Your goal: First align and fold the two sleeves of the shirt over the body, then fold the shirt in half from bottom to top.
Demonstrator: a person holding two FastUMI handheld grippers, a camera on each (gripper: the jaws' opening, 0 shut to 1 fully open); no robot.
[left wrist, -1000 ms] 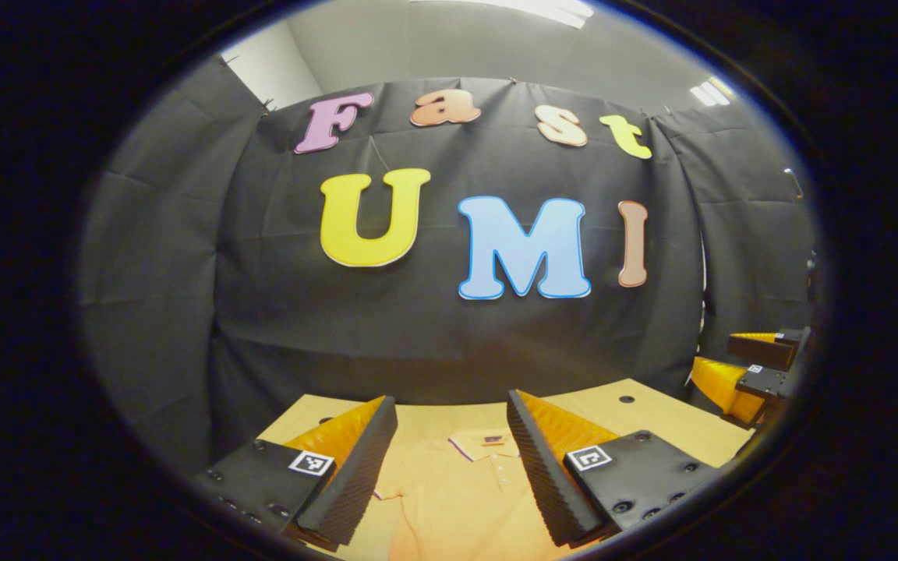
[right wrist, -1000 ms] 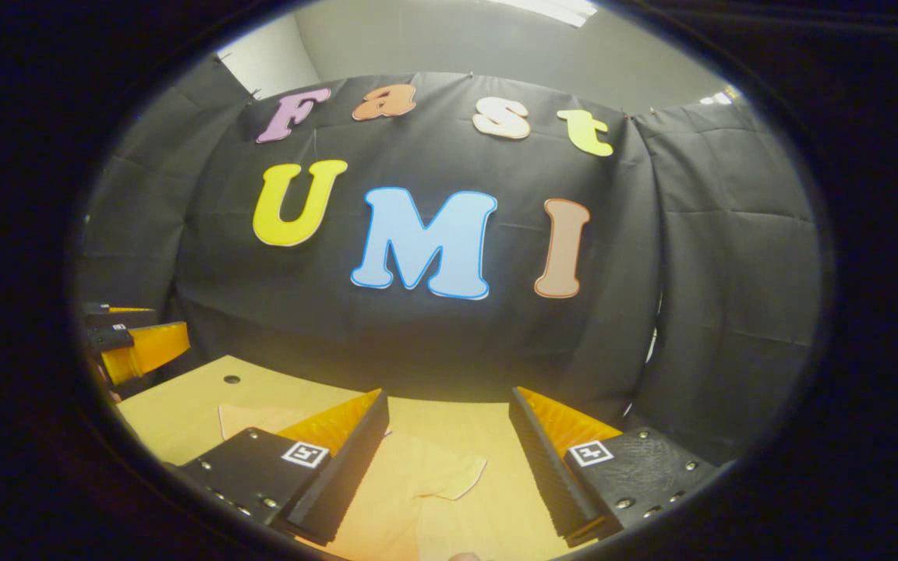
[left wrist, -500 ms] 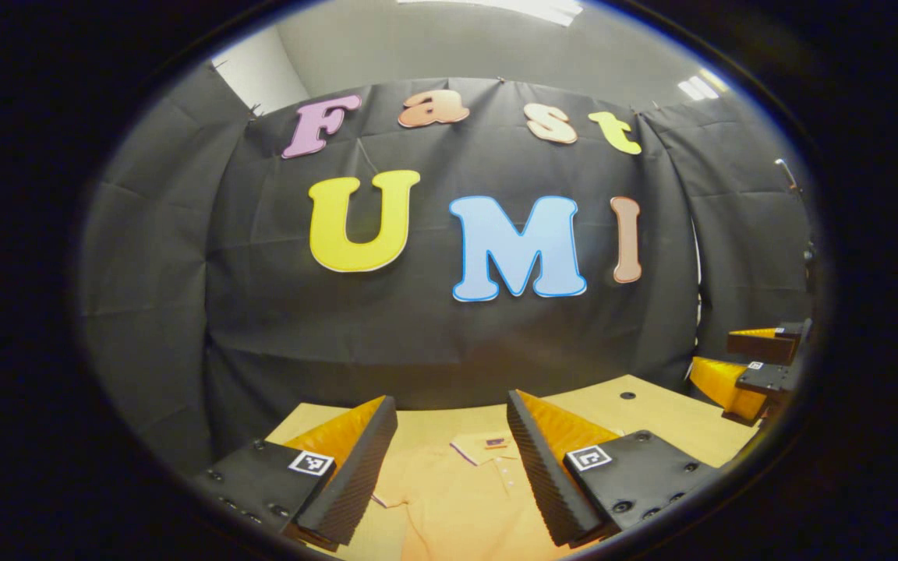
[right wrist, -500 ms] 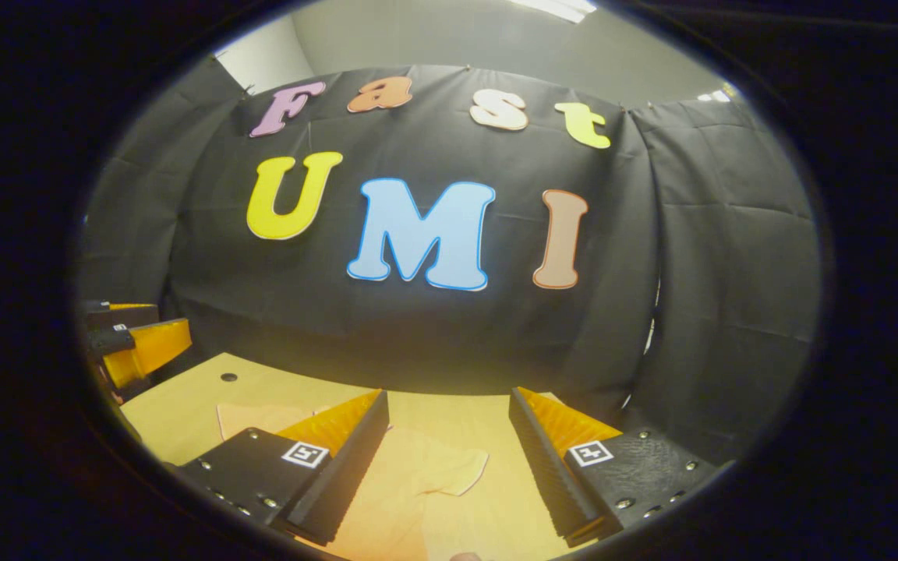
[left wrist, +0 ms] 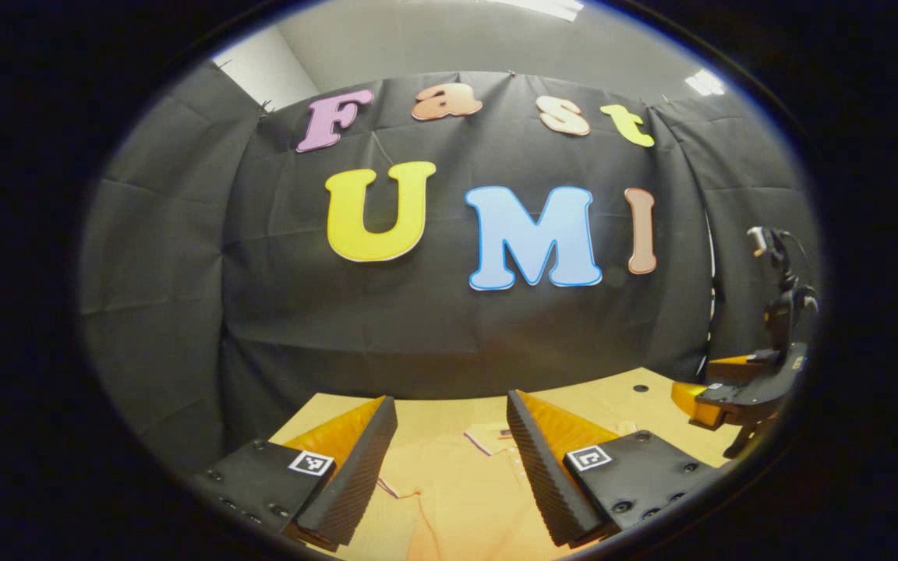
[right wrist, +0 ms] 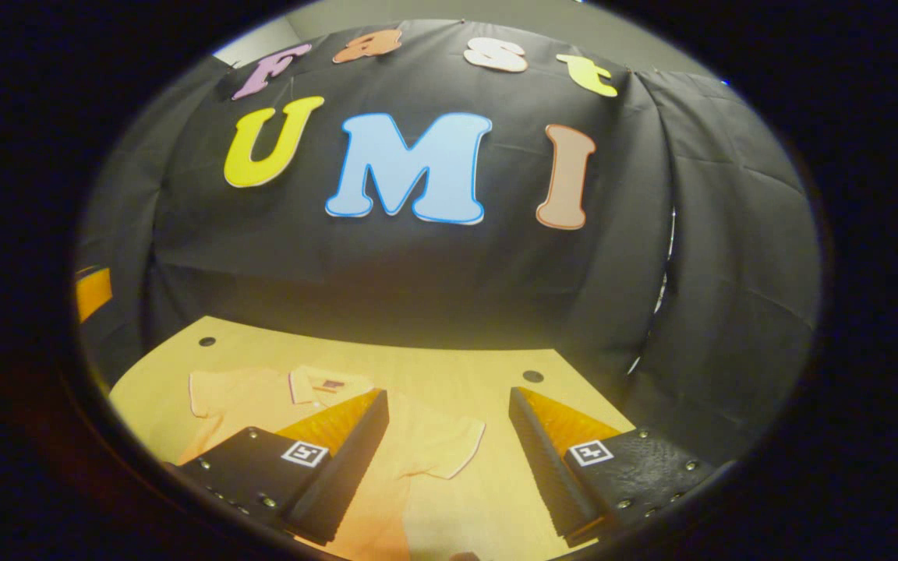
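A: On the wooden table (left wrist: 433, 409) in the left gripper view lies the orange shirt (left wrist: 457, 499), flat, its collar (left wrist: 488, 438) toward the black cloth wall (left wrist: 418, 327).

B: And the left gripper (left wrist: 449, 467)?

A: Its two fingers stand well apart, with nothing between them. It hangs above the shirt, and the collar and the buttoned placket show in the gap. One sleeve edge peeks out just beside the left-hand finger (left wrist: 351, 475).

B: Anything farther off?

A: At the right edge of that view the right gripper (left wrist: 718, 389) hangs over the table's far corner, near a small dark hole (left wrist: 641, 387) in the tabletop. I cannot tell its state from there.

B: Over to the right gripper view, then.

A: Below the right gripper (right wrist: 449, 460) the shirt (right wrist: 262, 397) lies spread on the table (right wrist: 449, 374), collar (right wrist: 320, 383) at the far end. Both short sleeves lie out to the sides: one sleeve (right wrist: 203, 389) to the left, the other sleeve (right wrist: 449, 448) showing between the fingers.

B: Fingers open there too?

A: Yes, spread wide and holding nothing, above the cloth. Two dark holes sit near the table's far edge, and a sliver of orange shows at the view's left border; I cannot tell what it is.
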